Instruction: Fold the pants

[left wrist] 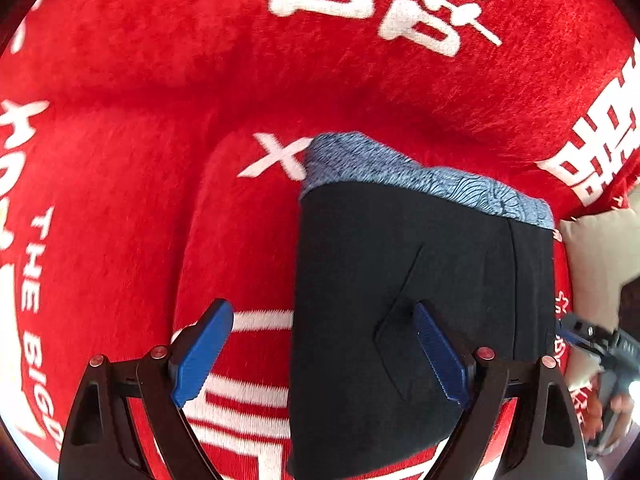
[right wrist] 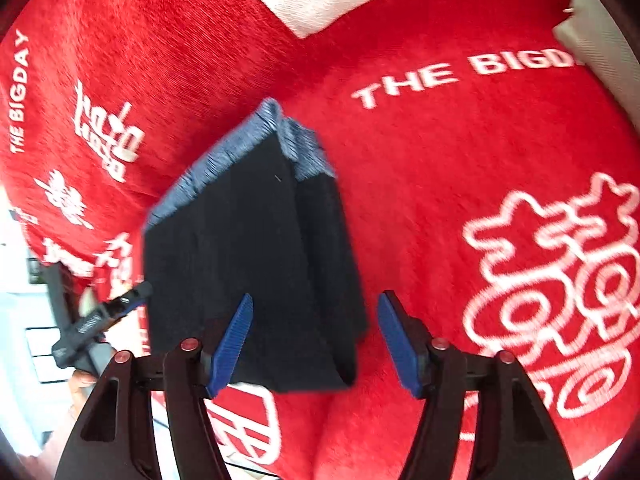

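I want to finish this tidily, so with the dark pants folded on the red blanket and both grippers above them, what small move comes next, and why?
Probably lift both grippers away. The pants already lie as a compact folded stack on the red blanket, patterned waistband at the far edge. The left gripper and right gripper stand open, gripping nothing.

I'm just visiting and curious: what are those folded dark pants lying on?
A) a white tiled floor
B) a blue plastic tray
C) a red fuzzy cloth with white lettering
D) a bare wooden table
C: the folded pants lie flat on a red cloth printed with white characters, seen around them in both wrist views.
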`<state>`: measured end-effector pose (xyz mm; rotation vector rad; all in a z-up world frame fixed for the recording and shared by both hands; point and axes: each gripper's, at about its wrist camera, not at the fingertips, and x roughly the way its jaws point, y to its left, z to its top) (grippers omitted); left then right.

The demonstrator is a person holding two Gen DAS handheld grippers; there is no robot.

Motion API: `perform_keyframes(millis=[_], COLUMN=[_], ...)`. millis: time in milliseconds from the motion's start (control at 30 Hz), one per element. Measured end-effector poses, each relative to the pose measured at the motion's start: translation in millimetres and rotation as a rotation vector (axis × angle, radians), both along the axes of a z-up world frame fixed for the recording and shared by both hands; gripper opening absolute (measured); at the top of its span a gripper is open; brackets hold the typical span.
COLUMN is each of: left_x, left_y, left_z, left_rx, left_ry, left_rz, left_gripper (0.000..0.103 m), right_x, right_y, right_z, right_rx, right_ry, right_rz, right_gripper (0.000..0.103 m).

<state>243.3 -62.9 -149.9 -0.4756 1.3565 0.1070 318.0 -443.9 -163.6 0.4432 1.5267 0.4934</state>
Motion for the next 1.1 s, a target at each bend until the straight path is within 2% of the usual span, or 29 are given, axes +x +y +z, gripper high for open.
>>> perform_keyframes(millis=[167, 233, 300, 367, 467, 633, 733, 767, 800, 833, 867, 933, 1033, 1100], left_x=[18.2, 25.0, 30.1, 34.1, 36.9, 35.8, 32.6, 31.8, 30.5, 29.1, 28.4, 26.4, 22.5, 19.1], left_y=[1.4, -3.0, -9.4, -13.2, -17.1, -18.8, -22.6, -24.5, -25.1, -26.2, -28.1, -30.1, -28.4, -26.8], left_z=[-17.0, -25.3, -31.8, -35.8, -40.1, -48.9, -48.6, -46.9, -45.0, -42.1, -38.8, -30.7, -19.5, -11.1], left_rx=[-0.138, -0.161, -0.183, -0.199, -0.218, -0.247, -0.227, -0.218, -0.211, -0.201, -0.189, -0.165, -0.164, -0.168], left_ry=[0.005, 0.010, 0.013, 0.011, 0.010, 0.014, 0.000, -0.009, -0.015, -0.022, -0.029, -0.039, -0.055, -0.066], left_rz=[-0.085, -0.138, -0.192, -0.216, -0.218, -0.167, -0.145, -0.138, -0.134, -0.135, -0.138, -0.143, -0.111, -0.086], left_gripper=[0.092, 0.092, 0.092, 0.092, 0.092, 0.094, 0.093, 0.091, 0.087, 0.083, 0.081, 0.071, 0.060, 0.057], right_x=[25.4, 29.9, 35.7, 38.1, 40.1, 44.6, 46.0, 45.3, 44.6, 43.9, 42.5, 41.4, 39.3, 38.9], right_y=[5.7, 9.9, 11.7, 15.7, 20.2, 28.7, 32.5, 34.7, 36.0, 38.0, 38.6, 39.9, 45.1, 44.5], right_z=[-27.0, -36.6, -43.5, -47.6, -52.4, -64.4, -68.2, -67.3, -66.0, -65.0, -61.9, -54.6, -42.5, -36.5], right_rx=[0.071, 0.095, 0.161, 0.200, 0.218, 0.246, 0.253, 0.242, 0.236, 0.230, 0.232, 0.229, 0.234, 0.253], right_ry=[0.041, 0.057, 0.073, 0.087, 0.086, 0.116, 0.132, 0.134, 0.133, 0.137, 0.141, 0.126, 0.108, 0.109], right_rz=[0.066, 0.091, 0.103, 0.108, 0.133, 0.142, 0.124, 0.119, 0.113, 0.107, 0.098, 0.103, 0.109, 0.100], right_gripper=[0.074, 0.074, 0.074, 0.074, 0.074, 0.075, 0.075, 0.075, 0.071, 0.062, 0.057, 0.046, 0.042, 0.041])
